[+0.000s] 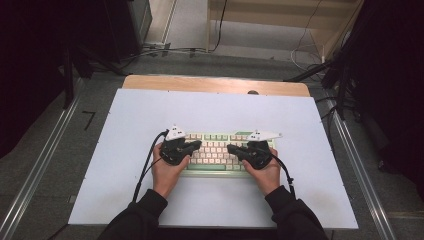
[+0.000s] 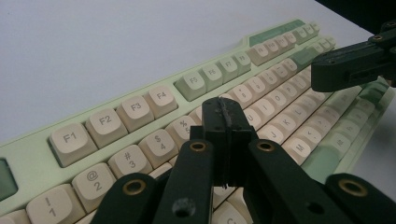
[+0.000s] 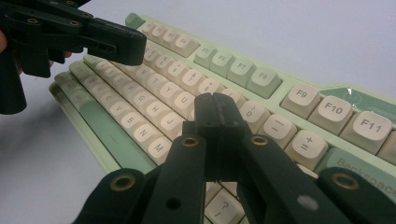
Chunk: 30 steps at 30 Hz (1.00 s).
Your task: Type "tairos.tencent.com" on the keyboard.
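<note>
Pale green keyboard [image 1: 215, 154] lying flat on a white board [image 1: 125, 165], set near the middle of the board and somewhat toward its near edge, long side parallel to that edge, well clear of all four corners. Cream keycaps with green accents, function row along the far side, long green spacebar along the near side. Left gripper [image 1: 196, 145] held over the left half of the keyboard, tips angled inward toward the centre keys, jaws pressed fully together with nothing between them; in the left gripper view [image 2: 227, 122] closed tips hovering low above the number row around the 5 key, contact with the caps impossible to judge. Right gripper [image 1: 232, 149] mirrored over the right half, also pointing inward, jaws likewise clamped together and empty; in the right gripper view [image 3: 215, 111] tips poised just above the number row near 9 and 0, touching or not unclear. Both grippers' tips near each other over the keyboard's middle, apart, a few keys showing between them. Left hand [image 1: 167, 172] and right hand [image 1: 266, 175] gripping the tool bodies at the keyboard's near edge, dark sleeves crossing the board's near edge. Black cable [image 1: 145, 167] trailing from the left gripper across the board toward the near edge
</note>
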Each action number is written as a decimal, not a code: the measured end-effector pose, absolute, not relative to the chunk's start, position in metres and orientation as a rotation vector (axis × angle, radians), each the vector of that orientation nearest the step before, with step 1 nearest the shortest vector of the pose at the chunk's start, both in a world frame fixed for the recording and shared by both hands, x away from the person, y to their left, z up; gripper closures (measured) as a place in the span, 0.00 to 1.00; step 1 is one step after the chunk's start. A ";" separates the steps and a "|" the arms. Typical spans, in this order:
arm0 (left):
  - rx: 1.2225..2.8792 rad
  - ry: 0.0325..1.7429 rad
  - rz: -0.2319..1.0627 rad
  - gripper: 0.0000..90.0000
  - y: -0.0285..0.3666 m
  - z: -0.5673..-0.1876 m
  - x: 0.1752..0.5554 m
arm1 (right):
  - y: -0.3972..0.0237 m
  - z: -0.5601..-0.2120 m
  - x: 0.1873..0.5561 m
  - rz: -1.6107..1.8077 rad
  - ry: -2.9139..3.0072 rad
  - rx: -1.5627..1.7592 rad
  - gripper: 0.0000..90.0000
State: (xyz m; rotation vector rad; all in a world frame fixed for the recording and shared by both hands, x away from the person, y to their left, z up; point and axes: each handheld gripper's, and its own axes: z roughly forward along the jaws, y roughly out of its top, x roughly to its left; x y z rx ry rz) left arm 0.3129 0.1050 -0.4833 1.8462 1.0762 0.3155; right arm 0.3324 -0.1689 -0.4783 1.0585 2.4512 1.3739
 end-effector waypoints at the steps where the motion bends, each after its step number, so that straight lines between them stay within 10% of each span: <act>1: 1.843 1.076 0.315 1.00 0.105 -0.483 0.313 | -0.169 -0.478 0.332 1.374 2.450 1.060 0.98; 30: 1.845 1.122 0.335 1.00 0.140 -0.477 0.300 | -0.165 -0.480 0.335 1.366 2.454 1.058 0.98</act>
